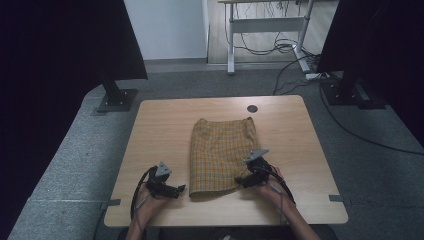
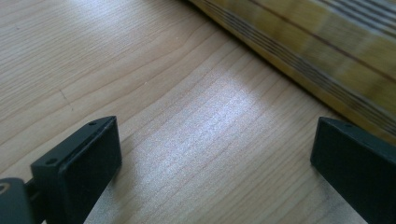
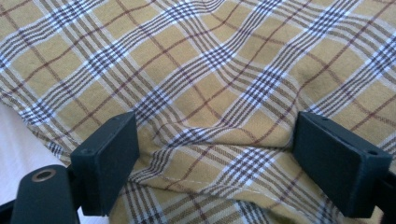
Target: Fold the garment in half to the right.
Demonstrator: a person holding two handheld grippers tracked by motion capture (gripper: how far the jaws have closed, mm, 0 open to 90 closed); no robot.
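At table centre we list one folded plaid cloth (image 1: 222, 155), long axis running 12 to 6 o'clock. At its 3 o'clock edge, near the lower corner, sits our right gripper (image 1: 239, 180): jaws wide apart over a raised fold of the fabric (image 3: 205, 93), pads not pressing, likely set to pinch that edge. At the cloth's 8 o'clock sits our left gripper (image 1: 182, 188): jaws open over bare table (image 2: 187, 121), nothing held, just beside the hem, probably poised for the near corner.
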